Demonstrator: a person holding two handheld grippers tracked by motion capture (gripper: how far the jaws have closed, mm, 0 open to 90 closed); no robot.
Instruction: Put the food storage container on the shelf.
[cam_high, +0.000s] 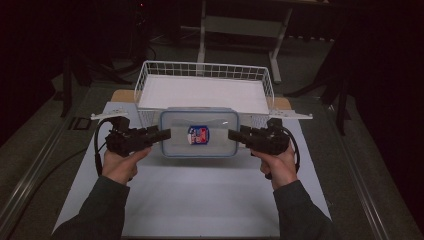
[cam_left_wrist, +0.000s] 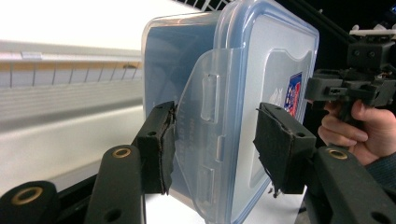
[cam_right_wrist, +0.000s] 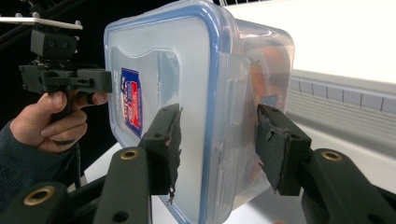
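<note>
Container (cam_high: 199, 132) between both claws, left gripper (cam_high: 161, 134) and right gripper (cam_high: 235, 135) jaws parted, straddling its end latches

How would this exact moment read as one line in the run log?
left claw: open at box's left end | right claw: open at right end | lidded plastic box: before wire basket | grip: not closed

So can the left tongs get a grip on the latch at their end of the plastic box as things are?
Probably yes. The left tongs are open with the box's end latch already between the two pads; one pad touches the flap, the other stands a little off the lid. Nothing blocks them from closing.
</note>
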